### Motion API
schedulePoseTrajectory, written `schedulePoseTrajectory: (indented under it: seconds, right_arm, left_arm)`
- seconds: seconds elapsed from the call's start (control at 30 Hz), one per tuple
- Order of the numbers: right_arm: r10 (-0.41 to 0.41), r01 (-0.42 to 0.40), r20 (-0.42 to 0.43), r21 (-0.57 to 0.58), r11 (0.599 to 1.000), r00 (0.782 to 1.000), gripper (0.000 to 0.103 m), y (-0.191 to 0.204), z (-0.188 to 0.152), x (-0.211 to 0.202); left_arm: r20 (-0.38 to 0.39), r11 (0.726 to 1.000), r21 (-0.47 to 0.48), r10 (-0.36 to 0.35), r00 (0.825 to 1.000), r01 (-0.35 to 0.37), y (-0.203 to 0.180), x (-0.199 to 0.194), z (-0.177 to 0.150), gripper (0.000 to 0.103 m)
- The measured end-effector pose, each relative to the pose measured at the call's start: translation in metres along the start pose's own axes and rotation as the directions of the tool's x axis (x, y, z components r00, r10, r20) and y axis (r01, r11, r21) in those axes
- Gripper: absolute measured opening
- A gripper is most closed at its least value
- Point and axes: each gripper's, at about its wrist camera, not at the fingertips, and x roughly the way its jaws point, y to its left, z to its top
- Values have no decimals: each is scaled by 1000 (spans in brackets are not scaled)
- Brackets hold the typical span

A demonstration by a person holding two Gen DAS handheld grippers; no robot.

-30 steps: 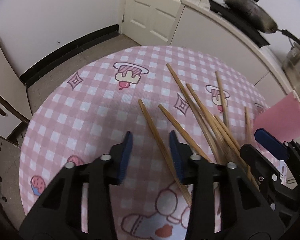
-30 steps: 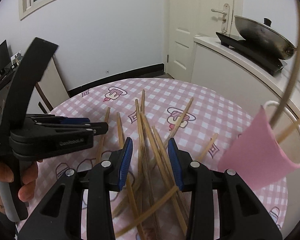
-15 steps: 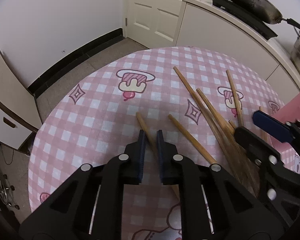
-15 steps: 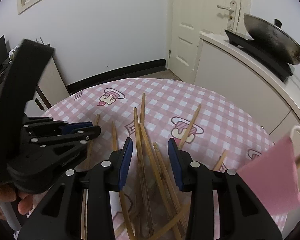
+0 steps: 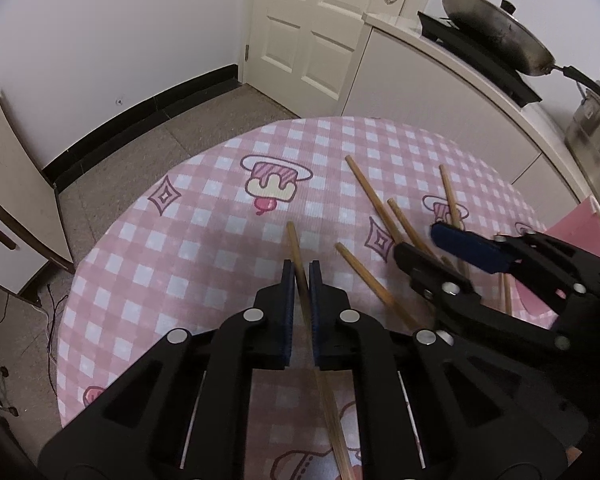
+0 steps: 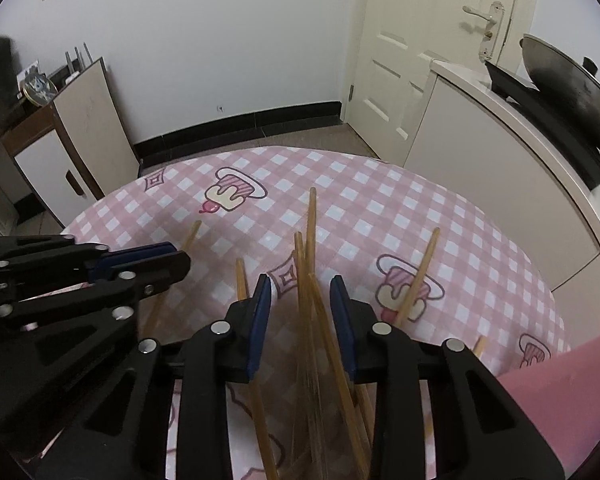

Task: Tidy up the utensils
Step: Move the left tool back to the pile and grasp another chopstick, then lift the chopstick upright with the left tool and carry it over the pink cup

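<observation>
Left gripper clamped on one chopstick over pink checked tablecloth; right gripper jaws apart & closing w/ several chopsticks between, untouched.

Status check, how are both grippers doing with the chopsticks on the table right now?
Left gripper shut on one chopstick. Right gripper closing, fingers astride a chopstick bundle, not yet pinched. Loose chopsticks crisscross underneath.
</observation>
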Motion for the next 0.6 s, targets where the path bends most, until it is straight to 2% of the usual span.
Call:
schedulePoseTrajectory:
  seconds: [0.03,0.1,0.27,0.6]
  right_arm:
    - [-5,5,-3,-4,1000,1000,20,0,1,1]
    - [-19,19,-2,-11,1000,1000,5,2,1,1]
    - [-18,18,36,-11,1000,999,4,2,2,-16]
    - [1,0,177,-4,1000,984,4,6,8,-88]
  left_arm:
    - [2,1000,1,-2,1000,2,-1,-1,0,7]
    - [5,1000,2,-6,1000,6,-2,-3,1,7]
    - [29,1000,1,-22,999,22,-4,-17,2,7]
    - [140,998,31,-66,988,62,-19,-77,4,6]
